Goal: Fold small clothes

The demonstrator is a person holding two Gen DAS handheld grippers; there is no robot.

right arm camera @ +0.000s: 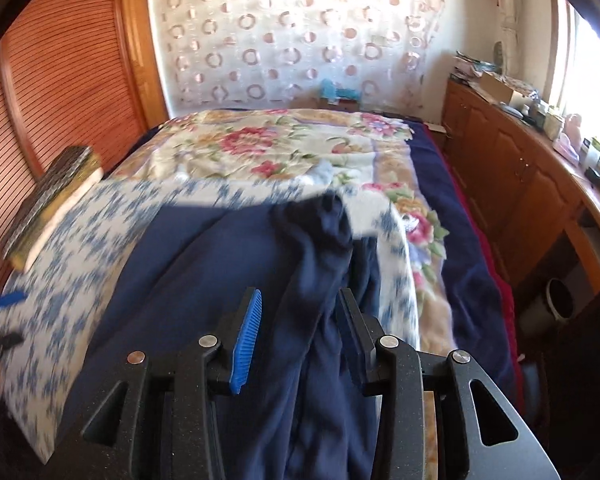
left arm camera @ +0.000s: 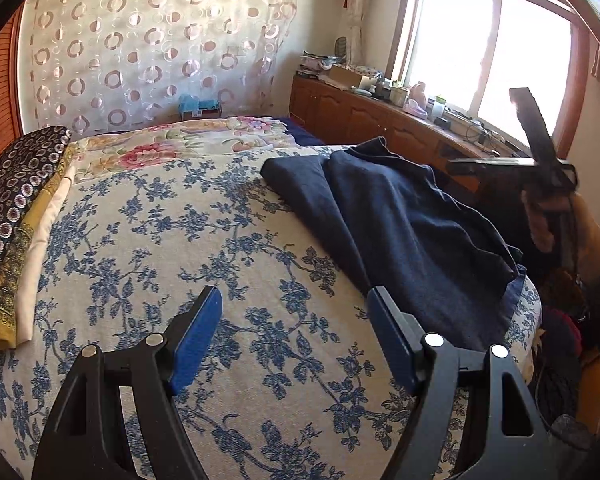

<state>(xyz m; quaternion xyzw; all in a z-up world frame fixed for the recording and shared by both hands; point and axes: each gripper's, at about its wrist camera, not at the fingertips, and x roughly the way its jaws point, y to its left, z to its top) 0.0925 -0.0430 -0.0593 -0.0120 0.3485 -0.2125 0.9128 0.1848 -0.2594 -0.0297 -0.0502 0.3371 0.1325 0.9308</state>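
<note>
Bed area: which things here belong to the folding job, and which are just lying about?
For the job:
navy garment
left gripper, open above the quilt
right gripper, open around the garment's bunched edge

Just lying about:
blue floral quilt
folded cloth stack
cluttered wooden cabinet

Ahead of my tools: bed (left arm camera: pixel 228 240) under blue-floral white cover, pink-flowered quilt (right arm camera: pixel 268 148) beyond it. Far wall hung with sheer curtain (left arm camera: pixel 148 48), ring pattern. Right of tools: long wooden cabinet (right arm camera: pixel 512 168), top cluttered, under bright window (left arm camera: pixel 488 52), strong daylight. Left: slatted wooden door (right arm camera: pixel 56 80); folded patterned bedding stack (left arm camera: pixel 12 216) at bed edge.
</note>
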